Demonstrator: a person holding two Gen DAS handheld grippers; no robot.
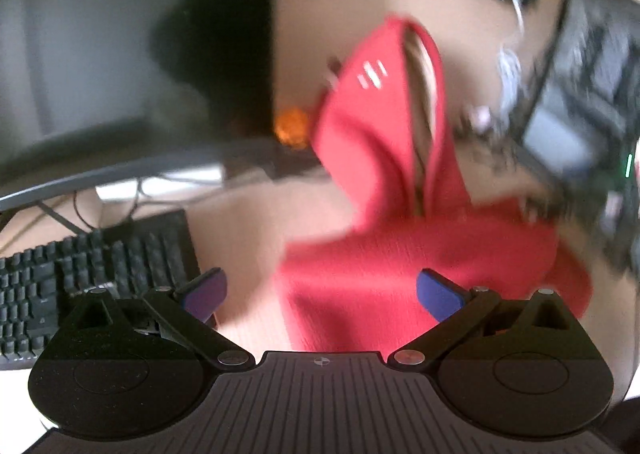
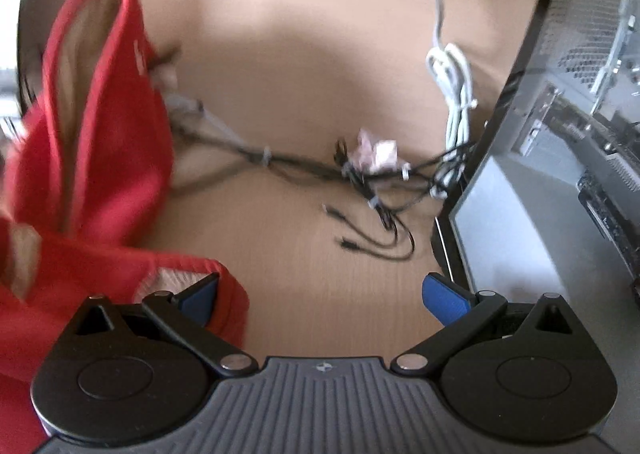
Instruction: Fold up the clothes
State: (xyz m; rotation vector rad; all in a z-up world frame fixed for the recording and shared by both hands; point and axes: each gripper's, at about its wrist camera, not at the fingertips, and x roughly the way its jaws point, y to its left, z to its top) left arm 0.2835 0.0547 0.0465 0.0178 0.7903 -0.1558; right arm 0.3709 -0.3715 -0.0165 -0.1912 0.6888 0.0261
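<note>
No fold is finished: my left gripper [image 1: 322, 296] and right gripper [image 2: 322, 294], jaws spread and empty, hover over the rumpled red garment [image 1: 400, 246] on the wooden desk [image 2: 300, 54]

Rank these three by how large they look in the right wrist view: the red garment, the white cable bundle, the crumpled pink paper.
1. red garment, by far the largest, although it lies nearest the camera.
2. white cable bundle.
3. crumpled pink paper, smallest.
</note>
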